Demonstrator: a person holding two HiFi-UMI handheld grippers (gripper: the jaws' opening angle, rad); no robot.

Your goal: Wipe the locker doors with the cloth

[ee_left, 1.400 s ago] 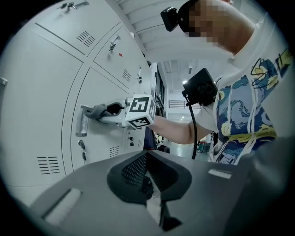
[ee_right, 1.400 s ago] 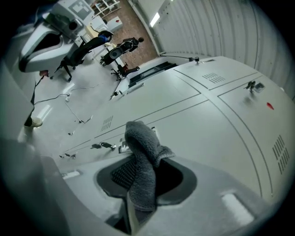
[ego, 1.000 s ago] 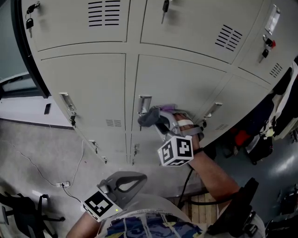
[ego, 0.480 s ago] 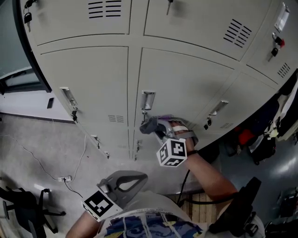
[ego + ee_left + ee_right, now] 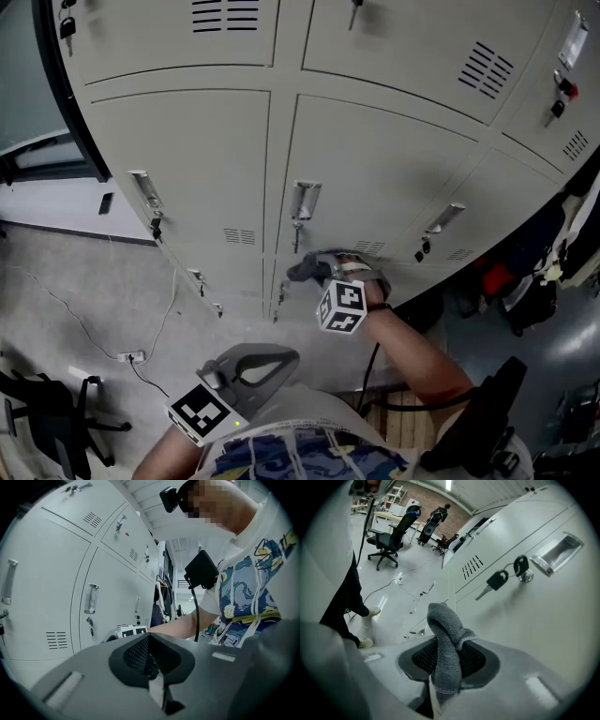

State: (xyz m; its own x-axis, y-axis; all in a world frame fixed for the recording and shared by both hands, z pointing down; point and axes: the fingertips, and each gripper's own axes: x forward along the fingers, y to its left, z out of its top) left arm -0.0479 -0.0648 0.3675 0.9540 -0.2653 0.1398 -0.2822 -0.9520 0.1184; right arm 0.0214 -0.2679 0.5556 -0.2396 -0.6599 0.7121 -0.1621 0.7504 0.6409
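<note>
Grips a folded grey terry cloth (image 5: 445, 644) in the right gripper (image 5: 445, 670) at a pale grey metal locker door (image 5: 375, 178); holds the left gripper (image 5: 152, 667) closed, empty.

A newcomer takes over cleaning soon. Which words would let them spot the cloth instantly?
Start at the wall of pale grey lockers and find the middle-column door whose key hangs below a recessed handle. Just under that key, the right gripper is shut on the cloth: the only dark, fuzzy thing among smooth metal.
</note>
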